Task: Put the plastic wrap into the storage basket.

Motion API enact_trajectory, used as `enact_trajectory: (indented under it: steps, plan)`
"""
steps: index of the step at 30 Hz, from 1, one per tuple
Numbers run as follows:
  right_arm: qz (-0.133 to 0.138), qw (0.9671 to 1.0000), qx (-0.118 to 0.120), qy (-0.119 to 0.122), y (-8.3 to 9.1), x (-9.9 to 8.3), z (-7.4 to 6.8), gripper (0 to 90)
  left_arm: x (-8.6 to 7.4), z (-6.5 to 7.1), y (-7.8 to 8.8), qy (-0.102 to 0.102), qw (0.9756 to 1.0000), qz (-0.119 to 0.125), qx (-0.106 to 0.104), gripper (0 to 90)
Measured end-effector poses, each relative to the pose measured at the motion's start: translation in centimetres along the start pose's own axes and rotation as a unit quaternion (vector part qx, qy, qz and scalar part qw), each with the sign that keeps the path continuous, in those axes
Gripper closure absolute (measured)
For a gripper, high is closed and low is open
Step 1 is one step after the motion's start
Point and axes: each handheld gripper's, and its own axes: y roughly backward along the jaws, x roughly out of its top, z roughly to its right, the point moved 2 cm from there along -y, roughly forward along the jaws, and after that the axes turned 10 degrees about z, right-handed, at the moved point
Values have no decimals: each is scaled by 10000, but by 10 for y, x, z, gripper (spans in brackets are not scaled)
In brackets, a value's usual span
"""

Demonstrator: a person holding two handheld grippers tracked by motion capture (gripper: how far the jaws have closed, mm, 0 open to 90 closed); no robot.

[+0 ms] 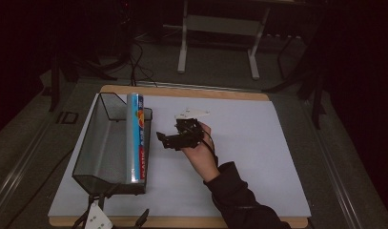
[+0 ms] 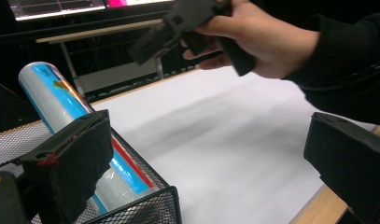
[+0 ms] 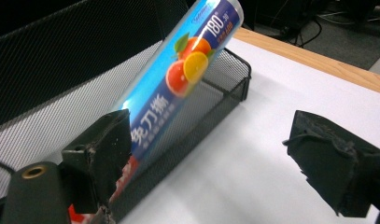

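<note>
One roll (image 1: 135,138) inside mesh basket (image 1: 89,164)

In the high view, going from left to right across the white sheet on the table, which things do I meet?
Black wire mesh basket → blue and silver roll of plastic wrap lying along the basket's right edge → right gripper, black, jaws open, in the person's hand.

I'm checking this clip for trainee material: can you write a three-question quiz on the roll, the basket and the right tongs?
1. Where does the plastic wrap roll lie?
2. True or false: the right tongs are clamped on the roll.
3. The wire mesh basket stands on: A) a white sheet, B) bare wood, C) the floor.

Key:
1. In the basket, leaning along its right wall.
2. False; they are open, beside the basket, with nothing between them.
3. A.
</note>
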Motion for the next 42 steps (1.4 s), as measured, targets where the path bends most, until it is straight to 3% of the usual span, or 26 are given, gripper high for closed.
enact_trajectory:
  steps: [19,20,25,32,42]
  plan:
    - [189,9996,-88,206,77,-39,19,139,0,1,-1,-22,10000,-6,4,17]
    - [252,9993,-144,224,88,-47,23,139,0,1,-1,-14,10000,-13,5,17]
    - [317,9987,-284,278,106,-61,29,139,0,2,-2,-18,10000,-13,4,18]
    - [417,9983,-330,231,128,-82,38,139,-1,2,-2,-41,10000,-42,0,18]
    - [361,9979,-482,220,149,-119,53,141,-1,2,-3,-40,10000,-60,-21,17]
